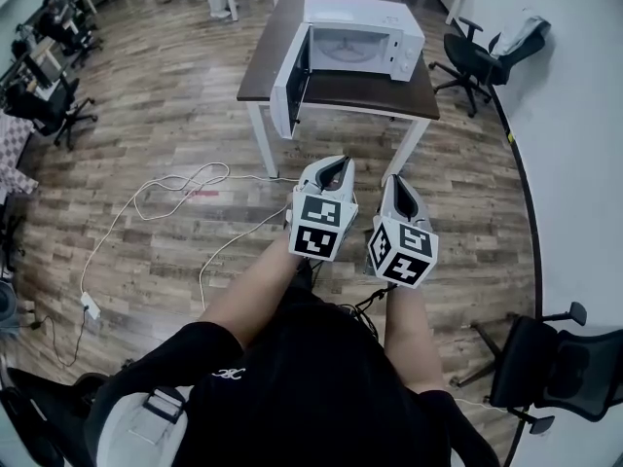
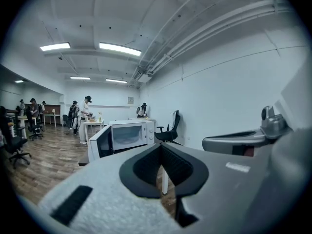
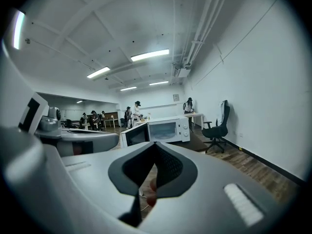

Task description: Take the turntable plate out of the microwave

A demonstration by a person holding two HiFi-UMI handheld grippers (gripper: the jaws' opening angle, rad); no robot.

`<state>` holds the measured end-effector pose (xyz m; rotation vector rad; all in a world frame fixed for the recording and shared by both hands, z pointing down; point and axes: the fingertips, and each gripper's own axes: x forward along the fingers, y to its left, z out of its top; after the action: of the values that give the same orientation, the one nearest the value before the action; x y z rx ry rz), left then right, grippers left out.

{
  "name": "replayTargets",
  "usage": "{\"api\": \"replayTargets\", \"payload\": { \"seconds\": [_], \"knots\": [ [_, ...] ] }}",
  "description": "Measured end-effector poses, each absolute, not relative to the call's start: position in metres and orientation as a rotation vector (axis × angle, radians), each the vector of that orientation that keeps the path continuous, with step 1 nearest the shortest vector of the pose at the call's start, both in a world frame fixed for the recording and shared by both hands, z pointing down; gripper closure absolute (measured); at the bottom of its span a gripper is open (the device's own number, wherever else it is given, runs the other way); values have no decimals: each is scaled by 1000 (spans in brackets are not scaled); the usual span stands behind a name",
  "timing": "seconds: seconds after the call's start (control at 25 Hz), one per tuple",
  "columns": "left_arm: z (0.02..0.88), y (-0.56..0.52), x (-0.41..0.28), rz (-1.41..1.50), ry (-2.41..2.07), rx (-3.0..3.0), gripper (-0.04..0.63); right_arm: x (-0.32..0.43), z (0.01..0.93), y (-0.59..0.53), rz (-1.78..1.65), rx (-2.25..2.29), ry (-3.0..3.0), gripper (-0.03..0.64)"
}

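Observation:
A white microwave point(image 1: 360, 39) stands on a dark brown table point(image 1: 336, 88) ahead of me, its door point(image 1: 290, 81) swung open to the left. The turntable plate does not show inside the lit cavity from here. My left gripper point(image 1: 336, 168) and right gripper point(image 1: 397, 185) are held side by side well short of the table, both shut and empty. In the left gripper view the microwave point(image 2: 127, 135) sits beyond the closed jaws of the left gripper point(image 2: 161, 145). In the right gripper view the microwave point(image 3: 165, 129) lies past the closed right gripper point(image 3: 155, 144).
A black office chair point(image 1: 477, 56) stands right of the table, another point(image 1: 560, 363) by the white wall at my right. White cables point(image 1: 175, 188) trail over the wood floor on the left. Several people point(image 2: 87, 113) stand at tables far behind the microwave.

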<state>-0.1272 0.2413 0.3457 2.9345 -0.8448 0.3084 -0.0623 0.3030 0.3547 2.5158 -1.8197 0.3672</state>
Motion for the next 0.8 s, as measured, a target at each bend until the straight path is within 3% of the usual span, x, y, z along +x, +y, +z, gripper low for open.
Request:
{"api": "replayTargets", "payload": {
  "seconds": [0.8],
  "knots": [
    [364, 113, -41, 307, -836, 2881, 588, 25, 378, 179, 400, 2467, -1791, 609]
  ]
}}
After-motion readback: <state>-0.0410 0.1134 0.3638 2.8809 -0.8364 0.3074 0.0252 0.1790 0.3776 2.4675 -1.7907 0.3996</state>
